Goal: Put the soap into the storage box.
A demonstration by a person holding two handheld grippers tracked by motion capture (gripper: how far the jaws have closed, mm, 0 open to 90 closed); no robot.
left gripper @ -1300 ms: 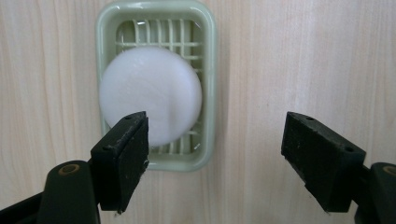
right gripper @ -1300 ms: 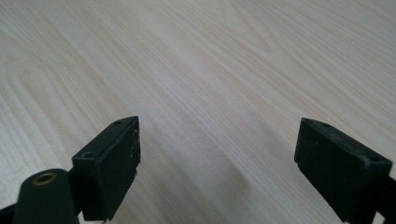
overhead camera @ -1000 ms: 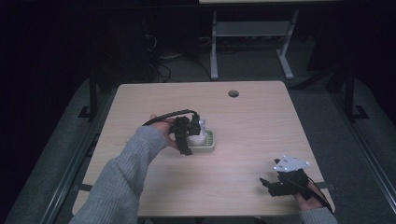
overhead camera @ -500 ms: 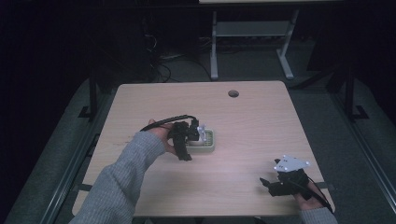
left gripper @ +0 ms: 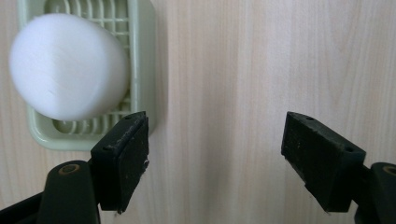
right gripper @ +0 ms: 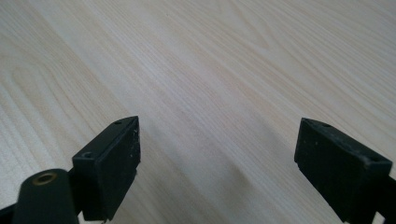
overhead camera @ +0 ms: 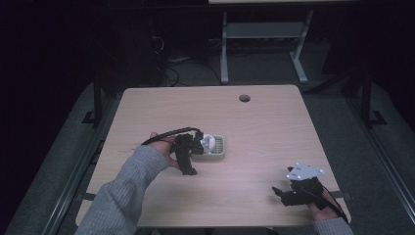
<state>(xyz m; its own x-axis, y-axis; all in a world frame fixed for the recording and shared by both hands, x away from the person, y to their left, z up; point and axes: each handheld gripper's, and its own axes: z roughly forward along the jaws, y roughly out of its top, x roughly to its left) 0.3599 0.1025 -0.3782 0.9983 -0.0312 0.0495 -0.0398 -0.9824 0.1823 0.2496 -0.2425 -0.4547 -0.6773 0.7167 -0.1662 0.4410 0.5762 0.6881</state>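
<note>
near the desk (overhead camera: 274, 127) centre sits a pale green slotted tray (overhead camera: 219, 146) with a white egg (overhead camera: 207, 143) on it. left hand-held gripper (overhead camera: 190, 155) hangs just beside the tray's near-left side, jaws wide apart, holding nothing. left gripper view: egg (left gripper: 67, 65) lies on the tray (left gripper: 144, 56) grid at upper left, one pad (left gripper: 122, 156) overlapping the tray's corner edge, other pad well off over bare wood; can't tell if it touches. right hand-held gripper (overhead camera: 286, 193) rests low at the desk's near-right corner, well apart from the tray, grey plate on top. its own view: jaws spread wide, plain wood (right gripper: 210, 84) between them.
</note>
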